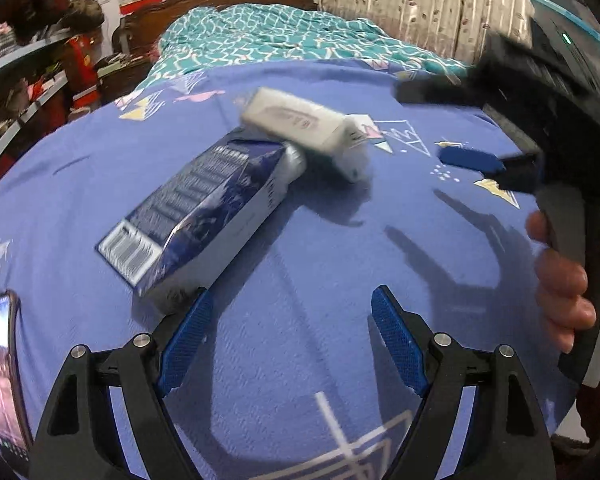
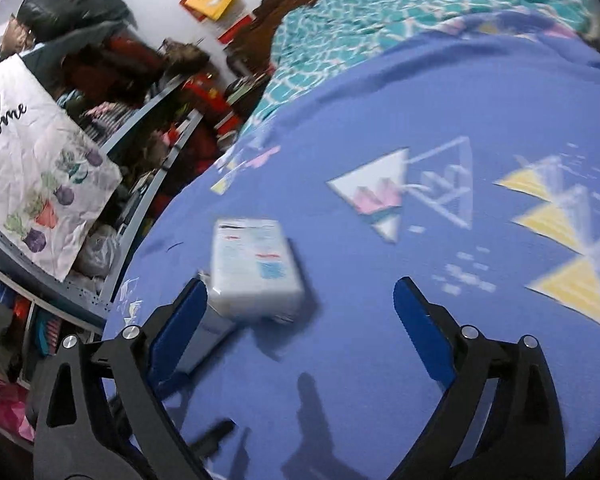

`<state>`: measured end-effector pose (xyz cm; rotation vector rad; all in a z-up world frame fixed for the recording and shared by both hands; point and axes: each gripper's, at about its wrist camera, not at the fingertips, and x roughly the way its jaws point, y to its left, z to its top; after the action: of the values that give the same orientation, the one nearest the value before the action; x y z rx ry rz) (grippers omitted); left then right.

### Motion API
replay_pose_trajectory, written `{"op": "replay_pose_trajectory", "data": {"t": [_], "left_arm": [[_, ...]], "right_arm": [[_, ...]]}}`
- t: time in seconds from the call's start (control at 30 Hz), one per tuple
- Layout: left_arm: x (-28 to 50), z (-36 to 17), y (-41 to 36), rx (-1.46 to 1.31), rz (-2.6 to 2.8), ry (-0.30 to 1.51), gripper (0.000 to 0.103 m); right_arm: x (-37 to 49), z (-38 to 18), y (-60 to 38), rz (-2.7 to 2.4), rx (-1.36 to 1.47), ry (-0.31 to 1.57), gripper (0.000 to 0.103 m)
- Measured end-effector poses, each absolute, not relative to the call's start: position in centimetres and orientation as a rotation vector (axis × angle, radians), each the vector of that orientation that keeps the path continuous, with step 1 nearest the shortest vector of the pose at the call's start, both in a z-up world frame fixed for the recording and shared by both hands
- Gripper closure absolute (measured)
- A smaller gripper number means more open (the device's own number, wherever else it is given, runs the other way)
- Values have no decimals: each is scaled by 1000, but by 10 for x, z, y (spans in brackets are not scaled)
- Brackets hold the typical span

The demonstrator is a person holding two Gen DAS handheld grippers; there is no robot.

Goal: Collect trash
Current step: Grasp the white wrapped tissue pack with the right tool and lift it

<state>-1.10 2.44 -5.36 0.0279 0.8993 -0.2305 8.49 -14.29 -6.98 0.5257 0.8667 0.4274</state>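
White box: on the blue bedsheet, leaning across the far end of the dark blue box; blurred.
Dark blue box: flat, long axis from near left to far right.
Left gripper: spread wide, empty; its left pad just beside the dark box's near corner.
Right gripper: spread wide, nothing clasped; white box just ahead of its left finger.
Open room: bare sheet to the right.
Edges: phone at near left; shelves past the bed's left edge.

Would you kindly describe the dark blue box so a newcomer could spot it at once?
Start at the bed's blue sheet. Near its middle lie two cartons, the white carton resting on one end of the other. The dark blue box is the longer, lower one, with a barcode on its near end.
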Motion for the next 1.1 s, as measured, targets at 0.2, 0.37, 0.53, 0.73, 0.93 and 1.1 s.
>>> {"op": "replay_pose_trajectory", "data": {"t": [0.2, 0.37, 0.53, 0.73, 0.93, 1.1], "left_arm": [[-10, -54, 31, -21, -211, 907, 25], [-13, -55, 30, -30, -201, 909, 25], [-19, -55, 27, -25, -196, 908, 25], [-15, -56, 28, -22, -191, 910, 25], [-9, -57, 26, -11, -181, 912, 25], [-10, -58, 22, 2, -168, 914, 25]], "right_arm": [[110, -78, -117, 414, 528, 918, 7], [121, -85, -111, 403, 510, 970, 7], [124, -96, -96, 417, 482, 1008, 7], [113, -85, -95, 429, 414, 956, 37], [77, -60, -115, 325, 291, 824, 37], [48, -54, -145, 190, 195, 787, 35]]}}
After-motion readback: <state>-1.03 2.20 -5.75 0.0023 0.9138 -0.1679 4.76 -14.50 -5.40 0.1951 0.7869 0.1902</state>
